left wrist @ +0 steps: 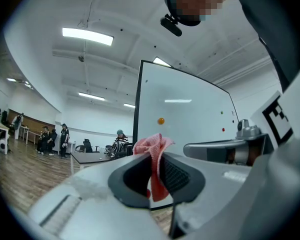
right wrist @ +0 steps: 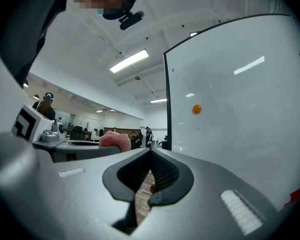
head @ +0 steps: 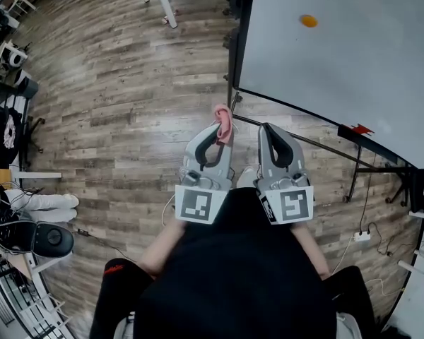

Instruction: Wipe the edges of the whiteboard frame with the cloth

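One pink cloth [left wrist: 156, 154] is pinched in the left gripper [head: 220, 128], whose jaws are closed on its middle so that a bunched fold stands up above the tips and the rest hangs down between the pads. Just to its right, the right gripper [right wrist: 150, 151] has its jaws brought together at the tips with nothing caught between them. Both grippers are held side by side, close to the person's body, clear of the board. Beyond them to the far right stands the whiteboard [head: 353, 62], its dark frame [head: 234, 41] running up from a lower corner not far past the cloth. A small orange magnet [head: 309, 20] sits on the white surface. Wood-plank floor [head: 113, 83] spreads to the left.
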`<state>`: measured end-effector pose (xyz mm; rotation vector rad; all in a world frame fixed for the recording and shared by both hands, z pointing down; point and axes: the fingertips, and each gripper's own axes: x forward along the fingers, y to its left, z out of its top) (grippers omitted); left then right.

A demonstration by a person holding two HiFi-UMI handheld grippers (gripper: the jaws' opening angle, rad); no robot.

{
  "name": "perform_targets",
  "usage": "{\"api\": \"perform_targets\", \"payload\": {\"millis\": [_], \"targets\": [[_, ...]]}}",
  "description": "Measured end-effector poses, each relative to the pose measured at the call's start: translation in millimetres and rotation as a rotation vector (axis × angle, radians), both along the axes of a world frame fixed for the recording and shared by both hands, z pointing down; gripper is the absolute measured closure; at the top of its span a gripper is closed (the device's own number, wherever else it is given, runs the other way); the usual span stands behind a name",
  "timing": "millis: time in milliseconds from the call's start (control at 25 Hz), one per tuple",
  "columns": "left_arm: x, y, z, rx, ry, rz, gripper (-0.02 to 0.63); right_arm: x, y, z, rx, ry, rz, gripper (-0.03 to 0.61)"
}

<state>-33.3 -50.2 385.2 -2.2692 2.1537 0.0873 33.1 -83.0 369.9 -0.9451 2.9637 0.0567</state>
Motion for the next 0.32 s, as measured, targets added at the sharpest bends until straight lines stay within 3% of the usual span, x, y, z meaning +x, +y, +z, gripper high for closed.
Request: {"api": "perform_targets", "payload": {"millis": [320], "targets": [[10.0,-0.2,-2.5,0.006,-0.002,0.008,0.572,11.3,1.1,-1.1,-0.003,-0.003,0.019,0.578]]}}
